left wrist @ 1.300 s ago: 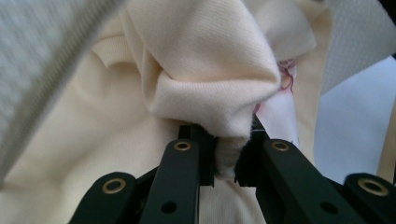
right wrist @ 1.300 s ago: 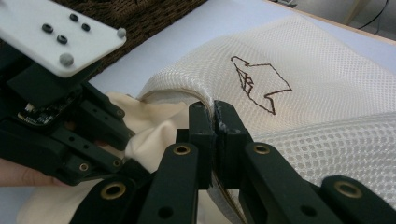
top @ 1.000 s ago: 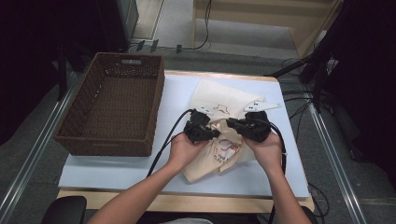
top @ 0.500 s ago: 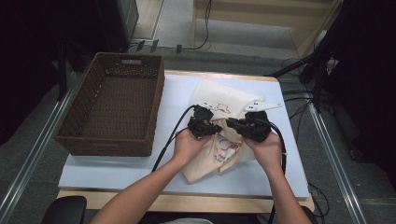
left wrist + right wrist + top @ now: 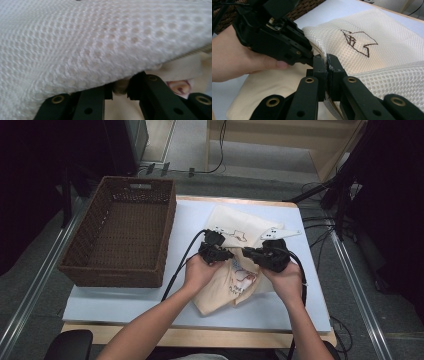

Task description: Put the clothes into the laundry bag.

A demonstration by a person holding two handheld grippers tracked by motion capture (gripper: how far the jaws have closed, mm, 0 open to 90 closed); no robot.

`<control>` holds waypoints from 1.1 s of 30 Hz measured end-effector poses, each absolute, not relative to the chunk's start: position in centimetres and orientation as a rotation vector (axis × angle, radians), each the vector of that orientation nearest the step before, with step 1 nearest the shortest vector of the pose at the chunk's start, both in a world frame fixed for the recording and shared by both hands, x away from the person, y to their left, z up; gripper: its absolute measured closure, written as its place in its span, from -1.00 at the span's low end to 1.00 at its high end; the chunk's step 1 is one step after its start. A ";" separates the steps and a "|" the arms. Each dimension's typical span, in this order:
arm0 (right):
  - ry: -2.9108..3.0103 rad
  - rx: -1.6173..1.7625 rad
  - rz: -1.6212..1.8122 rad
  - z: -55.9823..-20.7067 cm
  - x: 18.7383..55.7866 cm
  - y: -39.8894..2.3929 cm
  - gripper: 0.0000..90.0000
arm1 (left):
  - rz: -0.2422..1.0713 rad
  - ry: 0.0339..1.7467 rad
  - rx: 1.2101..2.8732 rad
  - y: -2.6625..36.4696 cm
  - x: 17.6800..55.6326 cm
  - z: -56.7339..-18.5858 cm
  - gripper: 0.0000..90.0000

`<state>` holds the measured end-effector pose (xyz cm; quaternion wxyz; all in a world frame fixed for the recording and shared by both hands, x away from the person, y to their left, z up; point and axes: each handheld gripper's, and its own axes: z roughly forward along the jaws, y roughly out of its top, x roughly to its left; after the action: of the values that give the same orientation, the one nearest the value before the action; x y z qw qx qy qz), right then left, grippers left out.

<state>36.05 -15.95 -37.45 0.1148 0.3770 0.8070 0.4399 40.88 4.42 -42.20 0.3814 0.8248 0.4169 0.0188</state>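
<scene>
Together, both tongs (clamped) on mesh bag (image 5: pixel 235 227)

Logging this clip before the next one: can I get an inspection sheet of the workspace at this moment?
Surface: table with a pale blue mat.
Job's things: white mesh laundry bag; cream garment lies partly at its opening.
Clutter: empty wicker basket at left.
Grippers: left gripper pinches a small fold at the bag's edge; right gripper clamps the bag's rim.
Cables: black cables trail off both grippers.
Surroundings: floor cables, dark stands.
</scene>
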 end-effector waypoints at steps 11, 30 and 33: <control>2.355 1.115 1.298 -37.5 36.1 -16.3 0.96 | -0.042 0.938 2.119 7.1 37.5 -40.0 0.00; 2.358 1.120 1.291 -37.7 36.2 -16.3 0.96 | 0.035 0.939 2.204 6.9 34.5 -43.8 -0.69; 2.361 1.119 1.289 -37.7 36.2 -16.2 0.96 | 0.035 0.945 2.229 6.6 34.6 -44.6 -0.70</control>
<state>36.22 -16.24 -37.74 0.1138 0.3816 0.8052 0.4395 34.63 6.59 -44.64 0.3524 0.8615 0.3652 0.0135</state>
